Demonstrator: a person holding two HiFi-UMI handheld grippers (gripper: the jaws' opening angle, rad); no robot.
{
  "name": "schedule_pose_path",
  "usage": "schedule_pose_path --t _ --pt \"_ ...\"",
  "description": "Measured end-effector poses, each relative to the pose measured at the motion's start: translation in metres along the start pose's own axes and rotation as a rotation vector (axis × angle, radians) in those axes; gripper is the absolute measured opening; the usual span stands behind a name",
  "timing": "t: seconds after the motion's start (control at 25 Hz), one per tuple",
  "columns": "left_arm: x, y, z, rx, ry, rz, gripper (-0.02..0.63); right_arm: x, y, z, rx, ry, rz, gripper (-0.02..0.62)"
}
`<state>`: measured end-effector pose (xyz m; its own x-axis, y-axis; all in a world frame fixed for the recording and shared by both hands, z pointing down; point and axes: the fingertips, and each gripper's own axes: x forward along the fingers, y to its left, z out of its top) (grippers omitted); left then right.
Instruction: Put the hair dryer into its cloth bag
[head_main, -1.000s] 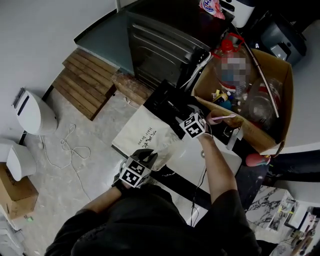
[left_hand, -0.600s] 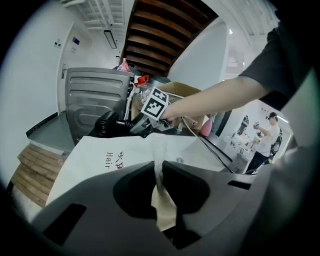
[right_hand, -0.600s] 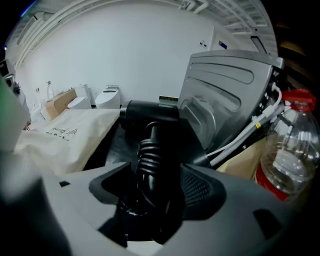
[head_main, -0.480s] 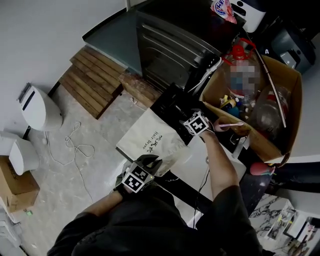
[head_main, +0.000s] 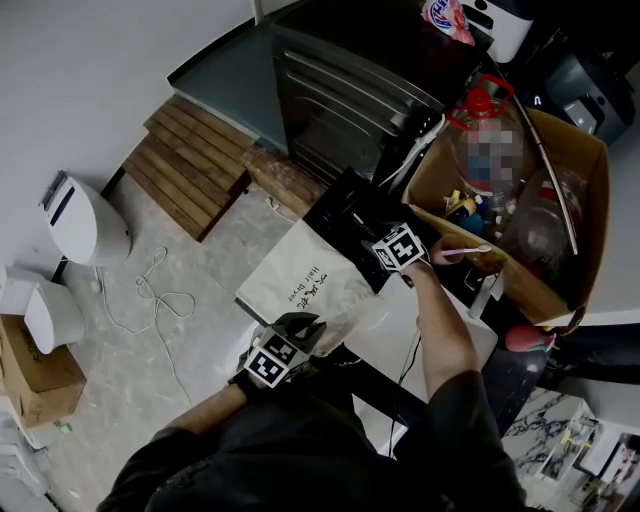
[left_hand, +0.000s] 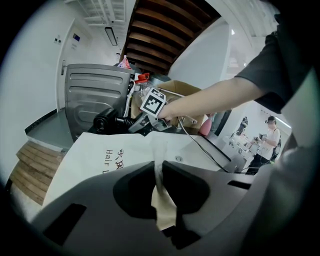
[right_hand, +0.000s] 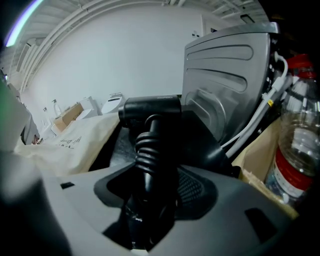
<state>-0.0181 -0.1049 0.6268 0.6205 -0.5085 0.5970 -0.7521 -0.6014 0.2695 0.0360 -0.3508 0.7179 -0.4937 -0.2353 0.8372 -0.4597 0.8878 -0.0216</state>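
Nearest the person, the left gripper (left_hand: 159, 167) has its fingers almost closed, pinching a thin fold of the cloth bag (head_main: 300, 280) at the bag's near edge. The bag is cream with dark print and lies flat and limp on the white counter (head_main: 440, 335), spreading away to the far left. The near part is bunched up where the fingers pinch it.

Just beyond the bag, to the right, the right gripper (right_hand: 152, 192) points steeply down at the black hair dryer (right_hand: 150, 111). Its fingers have just been closing, and the dryer's handle, with its ribbed cord collar, stands between them and fills the gap, so they are gripping it. The dryer is outside the bag, on a dark surface just past the bag's far edge. Its barrel lies crosswise at the far end of the handle.

Right of the dryer is an open cardboard box (head_main: 575, 240) holding a clear plastic bottle (head_main: 490, 150) with a red cap and other clutter. Behind the dryer stands a grey ribbed metal cabinet (head_main: 350, 90). Far left are wooden slats (head_main: 190, 165) on the floor (head_main: 200, 330), and a white cable (head_main: 150, 295) lies loose nearby.
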Motion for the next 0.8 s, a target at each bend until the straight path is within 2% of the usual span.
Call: schedule_pose_path --t 0.2,0.44,0.8 --pt "-0.001 0.001 -0.001 0.003 0.002 -0.006 0.035 -0.006 0.003 0.004 0.032 -0.03 -0.015 0.222" --pt "0.0 0.002 -0.001 -0.003 0.003 -0.017 0.035 -0.024 0.009 0.006 0.015 -0.032 -0.018 0.222" --pt "0.003 0.004 0.004 -0.025 0.007 -0.046 0.035 -0.085 0.018 -0.004 0.037 -0.099 -0.044 0.222"
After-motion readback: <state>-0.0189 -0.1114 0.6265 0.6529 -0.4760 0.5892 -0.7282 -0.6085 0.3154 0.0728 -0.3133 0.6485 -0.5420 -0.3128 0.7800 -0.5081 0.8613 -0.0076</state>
